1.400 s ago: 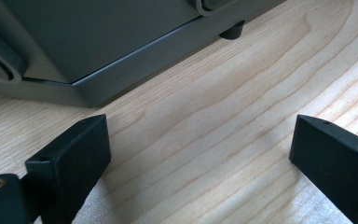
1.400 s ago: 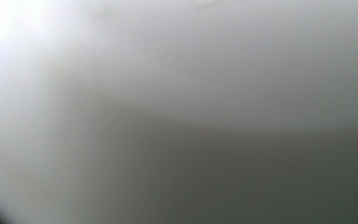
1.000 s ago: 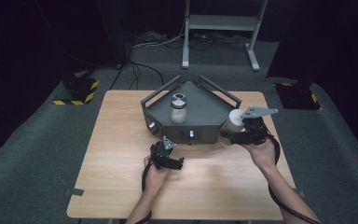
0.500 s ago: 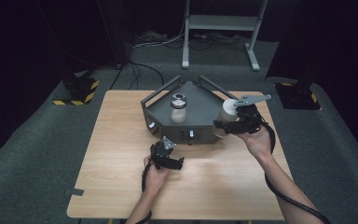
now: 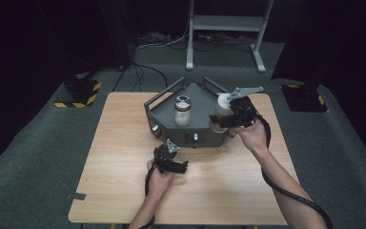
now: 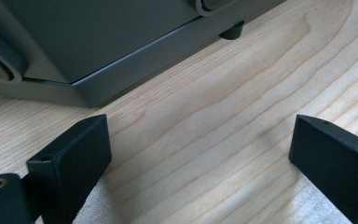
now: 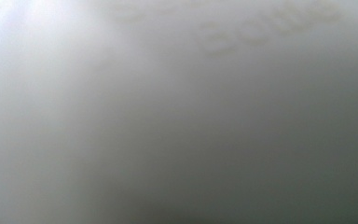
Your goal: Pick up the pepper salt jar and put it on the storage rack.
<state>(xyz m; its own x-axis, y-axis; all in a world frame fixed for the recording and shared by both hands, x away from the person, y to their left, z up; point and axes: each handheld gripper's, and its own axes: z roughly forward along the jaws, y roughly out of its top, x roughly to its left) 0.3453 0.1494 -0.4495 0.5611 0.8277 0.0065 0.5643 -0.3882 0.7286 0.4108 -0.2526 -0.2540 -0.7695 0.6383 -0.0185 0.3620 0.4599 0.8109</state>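
A grey wedge-shaped tray [image 5: 167, 114] stands at the back middle of the wooden table [image 5: 124, 143]. Inside it stands a clear jar [image 5: 182, 110] with a grey lid. My right gripper [image 5: 228, 118] is shut on a white container [image 5: 221, 106] and holds it over the tray's right side. That container's blurred white wall [image 7: 168, 112] sits very close to the camera in the right gripper view. My left gripper [image 5: 170, 160] rests low in front of the tray, open, with bare wood between its pads [image 6: 74, 154]. The tray's front wall [image 6: 121, 42] lies just ahead of it.
Cables trail from both grippers toward the person's forearms at the bottom of the high view. Beyond the table, a metal stand [image 5: 228, 28] and yellow-black striped bases [image 5: 78, 93] sit on dark carpet. The table's front half is bare wood.
My right gripper has carried the white container up and to the left, from the tray's right corner to over its right side. The left gripper has stayed put.
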